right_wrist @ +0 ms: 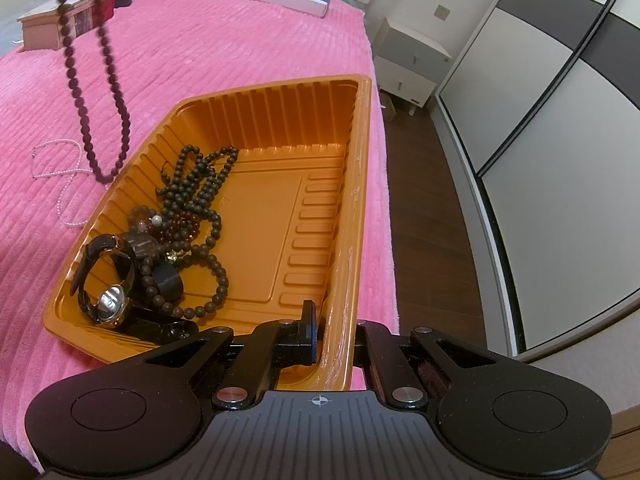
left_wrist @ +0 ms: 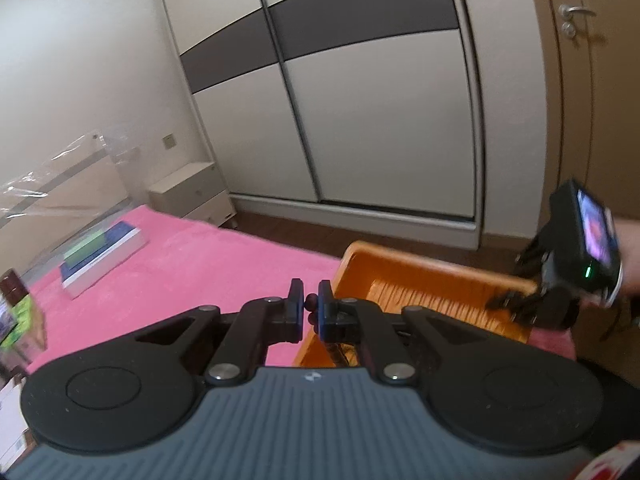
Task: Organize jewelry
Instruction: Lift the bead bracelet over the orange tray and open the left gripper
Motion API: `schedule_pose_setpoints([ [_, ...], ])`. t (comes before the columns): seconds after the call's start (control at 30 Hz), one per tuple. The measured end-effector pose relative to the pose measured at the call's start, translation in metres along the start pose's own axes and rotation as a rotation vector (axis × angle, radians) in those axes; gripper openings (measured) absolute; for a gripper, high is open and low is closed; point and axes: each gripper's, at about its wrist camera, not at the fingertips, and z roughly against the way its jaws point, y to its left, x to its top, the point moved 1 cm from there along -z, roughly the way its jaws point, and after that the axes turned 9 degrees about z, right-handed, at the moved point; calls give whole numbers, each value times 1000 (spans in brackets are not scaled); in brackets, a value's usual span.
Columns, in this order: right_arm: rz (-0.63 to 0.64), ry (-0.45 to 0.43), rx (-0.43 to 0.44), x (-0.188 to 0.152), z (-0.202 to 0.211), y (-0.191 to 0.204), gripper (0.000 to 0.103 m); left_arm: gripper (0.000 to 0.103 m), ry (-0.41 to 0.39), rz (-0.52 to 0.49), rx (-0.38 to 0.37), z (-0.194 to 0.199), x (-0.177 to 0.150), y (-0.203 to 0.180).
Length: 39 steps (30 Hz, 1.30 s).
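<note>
My left gripper is shut on a dark bead necklace, held above the pink bedspread. In the right wrist view the necklace hangs as a long loop left of the orange tray, its low end just above the bedspread beside the tray's left rim. My right gripper is shut on the tray's near right rim. The tray holds dark bead strands, a wristwatch and a black ring-like piece. A thin pearl-like chain lies on the bedspread left of the tray.
The pink bedspread covers the surface. A flat white-and-blue box with a green box on it lies at the far side. A small wooden box and cartons stand at the far edge. A bedside cabinet and sliding wardrobe stand beyond.
</note>
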Motion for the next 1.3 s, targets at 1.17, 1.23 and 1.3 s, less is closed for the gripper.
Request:
schedule_pose_setpoints([
  [1.17, -1, 9, 6, -1, -4, -3, 4, 6, 188, 79, -134, -115, -13, -34],
  [1.23, -1, 10, 6, -1, -4, -3, 4, 6, 198, 89, -133, -119, -15, -35],
  [1.3, 0, 9, 6, -1, -4, -3, 4, 6, 212, 101, -135, -121, -18, -33],
])
